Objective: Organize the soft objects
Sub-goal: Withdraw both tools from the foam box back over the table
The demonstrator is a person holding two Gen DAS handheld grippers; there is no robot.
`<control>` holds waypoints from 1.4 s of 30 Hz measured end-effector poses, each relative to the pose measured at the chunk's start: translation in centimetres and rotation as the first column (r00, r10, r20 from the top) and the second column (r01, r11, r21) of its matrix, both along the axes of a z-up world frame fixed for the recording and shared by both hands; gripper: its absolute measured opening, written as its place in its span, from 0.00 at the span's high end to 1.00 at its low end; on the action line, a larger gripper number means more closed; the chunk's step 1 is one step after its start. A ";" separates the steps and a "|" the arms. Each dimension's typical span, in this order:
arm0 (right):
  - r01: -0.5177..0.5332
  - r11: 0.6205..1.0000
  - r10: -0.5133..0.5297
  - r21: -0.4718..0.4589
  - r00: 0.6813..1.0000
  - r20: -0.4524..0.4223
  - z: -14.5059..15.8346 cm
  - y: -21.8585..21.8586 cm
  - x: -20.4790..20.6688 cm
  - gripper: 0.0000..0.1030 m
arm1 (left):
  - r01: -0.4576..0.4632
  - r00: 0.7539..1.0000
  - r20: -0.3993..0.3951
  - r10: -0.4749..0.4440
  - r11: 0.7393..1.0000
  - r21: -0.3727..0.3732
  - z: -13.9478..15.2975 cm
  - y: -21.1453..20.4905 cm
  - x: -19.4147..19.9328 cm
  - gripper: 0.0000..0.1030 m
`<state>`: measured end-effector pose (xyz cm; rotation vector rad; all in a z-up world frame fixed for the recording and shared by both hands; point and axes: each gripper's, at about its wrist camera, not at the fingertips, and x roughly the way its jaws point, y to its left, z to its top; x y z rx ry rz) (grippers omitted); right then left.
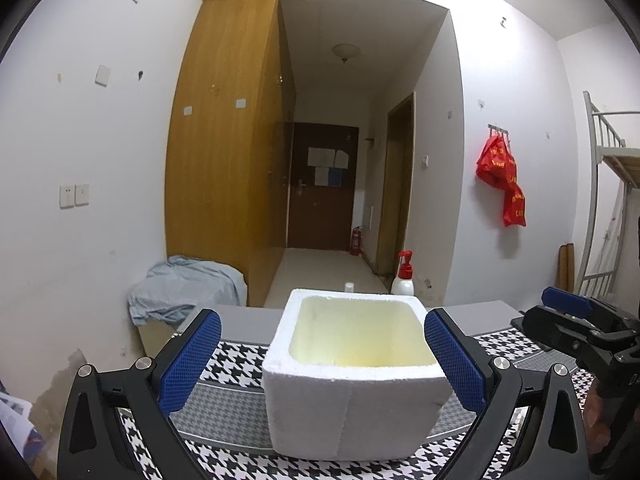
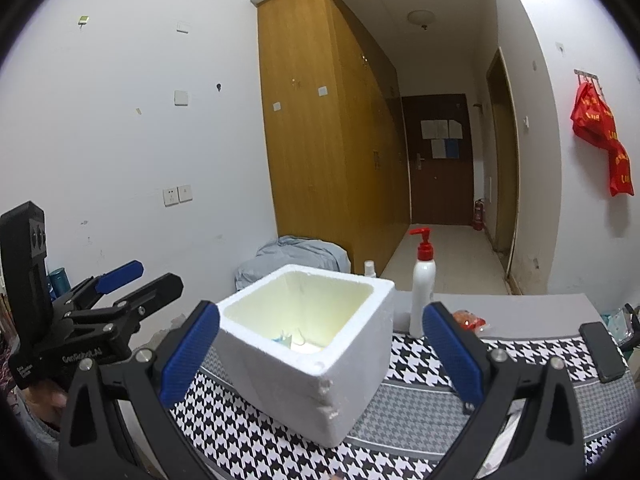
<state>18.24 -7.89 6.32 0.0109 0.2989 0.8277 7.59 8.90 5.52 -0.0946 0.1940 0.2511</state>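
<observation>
- Something small already lay in the white foam box [image 2: 316,344].
- Both tools, left tool [image 1: 324,364] and right tool [image 2: 320,356], were wide and held nothing.
- A red packet [image 2: 469,319] waited on the counter [image 2: 520,308].

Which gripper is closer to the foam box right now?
Left. The left gripper has its open fingers flanking the foam box, almost touching its sides. The right gripper sits farther back, open, facing the box's near corner.
</observation>
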 end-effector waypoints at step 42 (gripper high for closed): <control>0.333 0.941 -0.335 -0.058 0.941 -0.040 -4.9 -10.1 -0.5 0.00 | 0.355 0.930 -0.087 -0.357 0.934 -0.043 -3.1 -8.7 3.4 0.01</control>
